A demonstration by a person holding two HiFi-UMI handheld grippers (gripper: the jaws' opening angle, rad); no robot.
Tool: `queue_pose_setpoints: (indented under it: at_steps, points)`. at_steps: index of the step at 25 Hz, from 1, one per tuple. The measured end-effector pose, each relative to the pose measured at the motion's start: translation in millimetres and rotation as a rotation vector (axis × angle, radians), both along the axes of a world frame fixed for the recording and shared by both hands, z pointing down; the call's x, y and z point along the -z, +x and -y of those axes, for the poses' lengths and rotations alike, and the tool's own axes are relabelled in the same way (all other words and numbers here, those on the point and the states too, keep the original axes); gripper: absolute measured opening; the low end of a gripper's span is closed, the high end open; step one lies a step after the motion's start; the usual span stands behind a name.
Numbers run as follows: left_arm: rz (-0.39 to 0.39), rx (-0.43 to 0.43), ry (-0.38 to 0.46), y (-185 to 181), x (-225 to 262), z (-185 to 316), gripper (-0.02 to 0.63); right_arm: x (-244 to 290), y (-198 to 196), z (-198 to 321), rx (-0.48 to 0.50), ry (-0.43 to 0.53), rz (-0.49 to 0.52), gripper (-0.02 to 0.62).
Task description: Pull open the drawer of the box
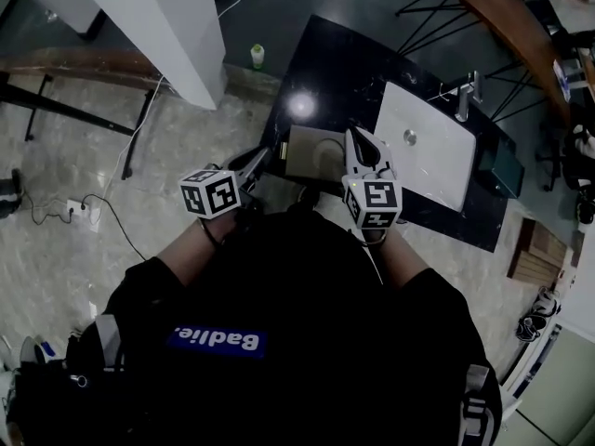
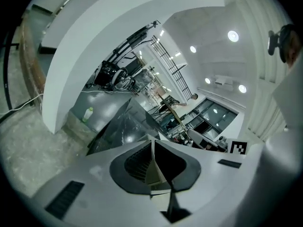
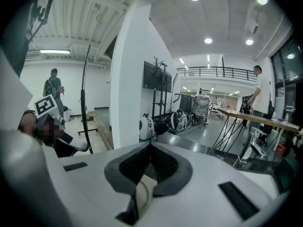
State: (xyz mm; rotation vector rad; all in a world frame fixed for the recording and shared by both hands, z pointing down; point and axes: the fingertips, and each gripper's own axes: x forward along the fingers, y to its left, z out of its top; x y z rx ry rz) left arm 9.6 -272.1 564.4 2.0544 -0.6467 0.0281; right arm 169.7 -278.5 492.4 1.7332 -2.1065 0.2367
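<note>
The box (image 1: 311, 151) is a flat olive-tan case lying on the black table (image 1: 325, 63) just in front of me; I cannot make out its drawer. My left gripper (image 1: 263, 159) comes in from the left, its tip at the box's left edge, jaws shut. My right gripper (image 1: 356, 137) hovers over the box's right edge, jaws also shut. In the left gripper view the left gripper (image 2: 152, 143) has its pads meeting at the tip with nothing held. In the right gripper view the right gripper (image 3: 150, 145) looks the same. Both cameras point up at the room.
A white basin (image 1: 428, 156) with a metal tap (image 1: 465, 96) lies on the table right of the box. A white pillar (image 1: 158, 26) stands to the left with a small bottle (image 1: 257, 56) on the floor. A wooden table (image 1: 502, 17) and standing people (image 3: 259, 93) are farther off.
</note>
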Motion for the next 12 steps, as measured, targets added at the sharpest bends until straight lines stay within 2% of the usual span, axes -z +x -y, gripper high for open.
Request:
queue_pose_setpoints:
  at_steps: [11,12]
  points:
    - [-0.054,0.1,-0.141,6.6,-26.1,3.9,0.005,-30.9,14.8,17.6,0.071,-0.048,-0.08,0.0]
    - [-0.06,0.105,-0.153,7.1,-28.0,3.5,0.024,-32.9,15.5,18.4,0.081,-0.05,-0.093,0.0]
